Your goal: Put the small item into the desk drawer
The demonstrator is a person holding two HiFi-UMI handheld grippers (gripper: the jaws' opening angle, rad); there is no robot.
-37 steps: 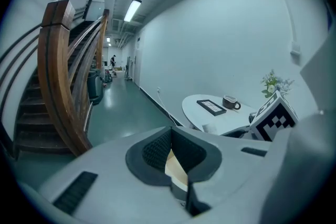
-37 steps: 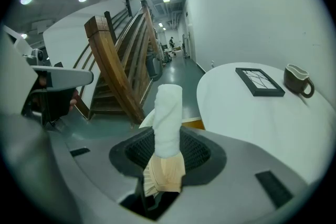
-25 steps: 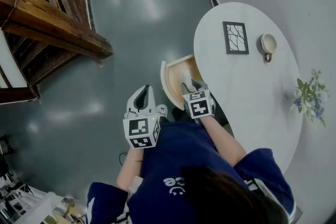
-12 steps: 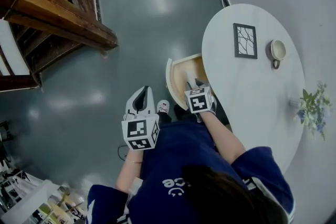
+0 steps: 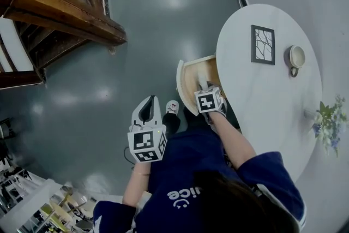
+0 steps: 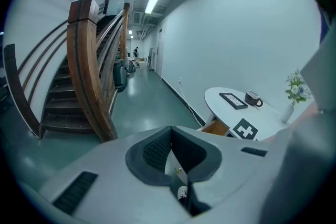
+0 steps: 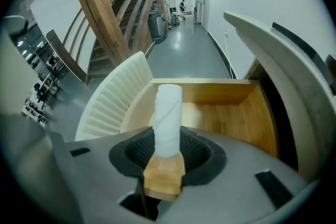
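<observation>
A wooden drawer [image 5: 190, 78] with a white ribbed front [image 7: 111, 100] stands pulled out from the white oval desk [image 5: 256, 96]. My right gripper [image 5: 203, 84] hovers just over the drawer's near part, shut on the small item [image 7: 168, 112], a white roll on a wooden block. The item points out over the bare drawer floor [image 7: 226, 113]. In the head view the item [image 5: 202, 82] shows as a pale tip ahead of the marker cube. My left gripper [image 5: 147, 109] hangs over the floor left of the drawer, its jaws [image 6: 171, 139] shut with nothing between them.
On the desk lie a black picture frame [image 5: 263, 45], a cup [image 5: 296, 57] and a vase of flowers [image 5: 328, 117]. A wooden staircase [image 5: 57, 5] rises at the upper left. The person's shoe [image 5: 172, 108] rests on the grey floor by the drawer.
The head view has shifted, so the desk sits further right. My left gripper has drawn back toward the body. My right gripper still holds the item over the drawer.
</observation>
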